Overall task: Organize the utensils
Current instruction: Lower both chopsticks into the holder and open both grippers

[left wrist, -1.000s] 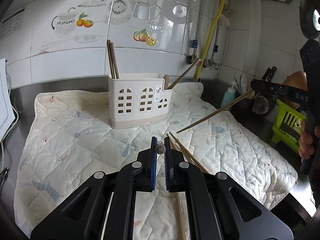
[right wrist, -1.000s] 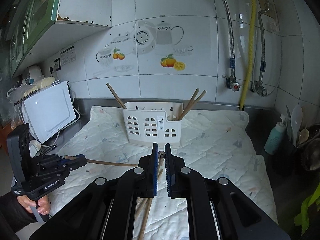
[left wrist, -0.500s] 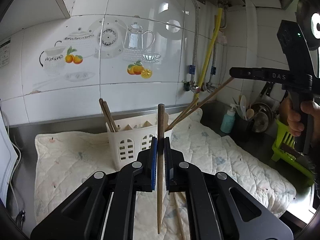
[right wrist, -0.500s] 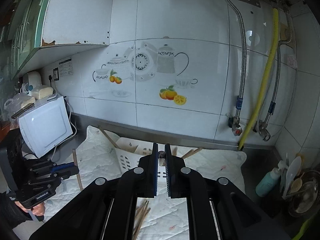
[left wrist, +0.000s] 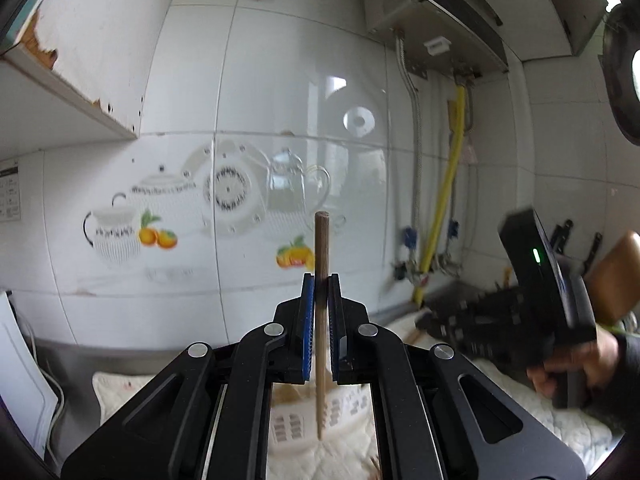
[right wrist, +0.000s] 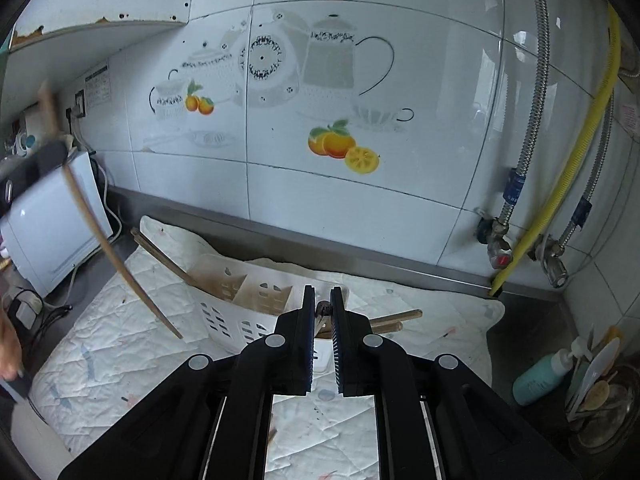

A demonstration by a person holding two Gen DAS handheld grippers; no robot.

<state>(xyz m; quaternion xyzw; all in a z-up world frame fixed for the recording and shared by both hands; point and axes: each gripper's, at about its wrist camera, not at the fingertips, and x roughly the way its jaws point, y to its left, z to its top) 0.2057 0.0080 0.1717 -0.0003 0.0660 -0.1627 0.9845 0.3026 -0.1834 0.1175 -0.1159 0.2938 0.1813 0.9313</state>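
Left gripper (left wrist: 320, 280) clenched on 1 upright chopstick (left wrist: 321, 320), raised higher than before; right gripper (right wrist: 322, 294) closed on another chopstick's end (right wrist: 323, 309), now above the holder (right wrist: 240, 300)

White wall tiles (right wrist: 360, 208) with orange fruit prints; brown chopstick (left wrist: 321, 320); white holder (right wrist: 240, 304).

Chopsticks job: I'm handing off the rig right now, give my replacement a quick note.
Left claw: shut on one chopstick, held upright above the white holder.
Right claw: shut on a chopstick end, over the holder.
Done: several chopsticks stand in the holder on the quilted mat.
Left: drop both held chopsticks in; at least one more lies on the mat by the left claw.
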